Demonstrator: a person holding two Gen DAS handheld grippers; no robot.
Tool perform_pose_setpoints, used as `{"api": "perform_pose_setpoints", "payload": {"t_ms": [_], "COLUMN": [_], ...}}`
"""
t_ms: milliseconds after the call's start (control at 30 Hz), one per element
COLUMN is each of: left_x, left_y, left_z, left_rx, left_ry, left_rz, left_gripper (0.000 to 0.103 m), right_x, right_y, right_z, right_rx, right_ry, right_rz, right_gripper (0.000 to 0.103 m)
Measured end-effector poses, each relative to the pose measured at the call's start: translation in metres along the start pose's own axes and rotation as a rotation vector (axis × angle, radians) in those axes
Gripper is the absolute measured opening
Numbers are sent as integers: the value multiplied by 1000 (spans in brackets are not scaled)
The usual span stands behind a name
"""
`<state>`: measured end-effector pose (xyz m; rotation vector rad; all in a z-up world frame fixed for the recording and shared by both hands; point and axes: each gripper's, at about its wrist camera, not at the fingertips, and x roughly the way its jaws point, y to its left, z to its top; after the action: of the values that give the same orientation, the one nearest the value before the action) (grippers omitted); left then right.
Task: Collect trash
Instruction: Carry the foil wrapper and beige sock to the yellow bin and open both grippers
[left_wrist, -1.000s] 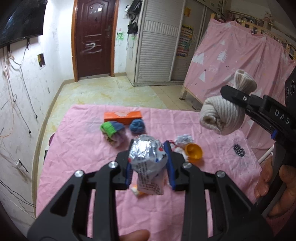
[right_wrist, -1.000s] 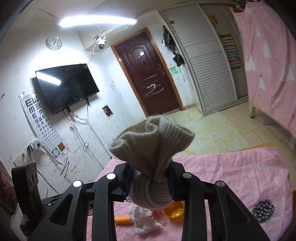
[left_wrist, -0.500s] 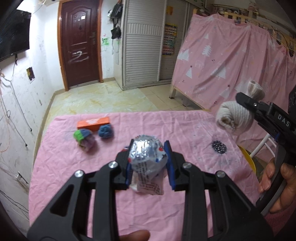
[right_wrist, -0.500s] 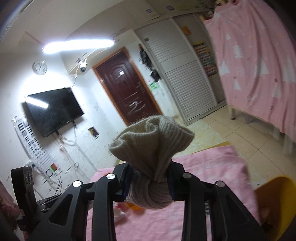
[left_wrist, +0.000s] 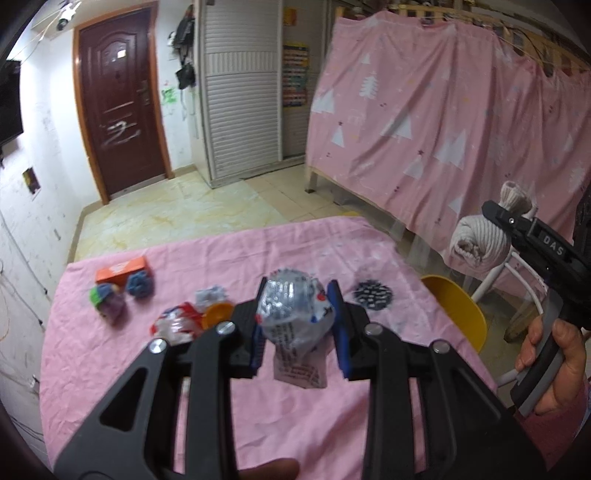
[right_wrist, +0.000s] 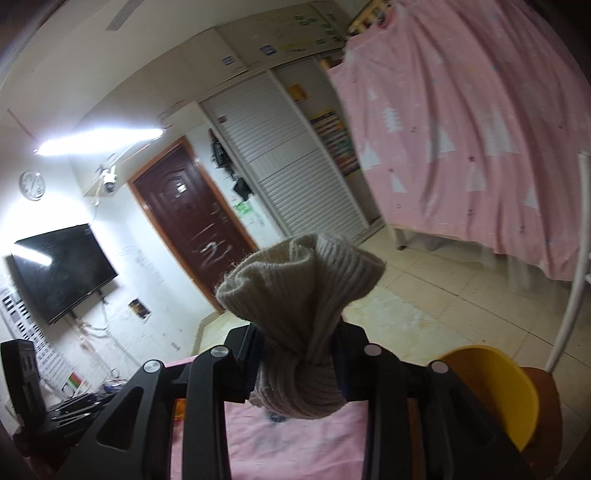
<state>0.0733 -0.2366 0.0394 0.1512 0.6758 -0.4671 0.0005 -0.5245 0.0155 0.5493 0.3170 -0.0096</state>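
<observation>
Trash in the form of a crumpled silver foil wrapper (left_wrist: 291, 314) with printed text sits pinched between the blue-padded fingers of the left gripper (left_wrist: 297, 325), whose jaws are closed onto it, holding it above the pink-covered table (left_wrist: 110, 387). The wrapper's rounded, shiny top bulges above the fingers while its flatter printed end hangs below them. More litter lies on the cloth beyond the left gripper: a red-and-white crumpled wrapper (left_wrist: 173, 325) just beside an orange plastic cap (left_wrist: 216, 314), with a small grey-white scrap (left_wrist: 209, 296) touching or nearly touching them from behind. Farther to the left are an orange box (left_wrist: 120, 272), a blue knitted ball (left_wrist: 139, 284) just in front of it, and a green-and-purple knitted bundle (left_wrist: 107, 301) near both. A dark spiky round object (left_wrist: 372, 293) rests on the cloth toward the table's right side. The right gripper (right_wrist: 299, 362) is clamped tight around the neck of a rolled beige ribbed sock (right_wrist: 295, 306), whose cuff flares open above the fingers and whose rolled body bulges below them. In the left wrist view the same sock (left_wrist: 480, 240) hangs out past the right edge of the table, held by the black gripper (left_wrist: 498, 218) in the person's right hand (left_wrist: 554, 350), above and beyond a yellow bin (left_wrist: 458, 314) that stands beside the table. From the right wrist camera the yellow bin (right_wrist: 491, 391) appears low to the right of the sock, next to the pink cloth.
</observation>
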Motion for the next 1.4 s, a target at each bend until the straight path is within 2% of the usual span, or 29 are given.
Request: {"api": "perform_pose_setpoints", "payload": {"t_ms": [267,367,433,500,567,733,1033,1067,1133,1167,1200,1400], "left_x": [11,15,18,20,23,29,44,47,53,56,58,73], "left_y": [-42,-54,-63,-70,-78,-103,-155,-160,-168,-170,-172,-177], "left_z": [8,9,9,10,12,20,38,40,44,46,48,44], "left_rx": [66,86,98,106,115,135,177,179,172,165,161,160], "left_ry": [8,13,18,22,26,25,-16,-16,-15,-14,-16,11], "left_rz": [-27,-31,-36,-39,-46,-79,-149,-156,-169,-172,-175,-157], "left_gripper": [28,29,28,29,29,29,30,32,55,71,74,74], "right_x": [-3,2,5,10,11,7,-14,-17,-20,-20,-22,-22], "right_y": [-44,-55,-61,-67,-68,-74,-105,-108,-111,-113,-115,-120], "right_z": [-2,-4,-6,-9,-10,-8,-1,-1,-1,-1,-1,0], "right_rx": [37,31,40,51,52,72,156,166,175,178,185,195], "right_ry": [3,16,32,48,50,28,-44,-51,-57,-59,-63,-62], "right_rz": [-62,-118,-128,-128,-125,-112,-140,-142,-146,-148,-149,-147], "right_gripper": [27,28,34,50,57,59,64,64,65,65,65,66]}}
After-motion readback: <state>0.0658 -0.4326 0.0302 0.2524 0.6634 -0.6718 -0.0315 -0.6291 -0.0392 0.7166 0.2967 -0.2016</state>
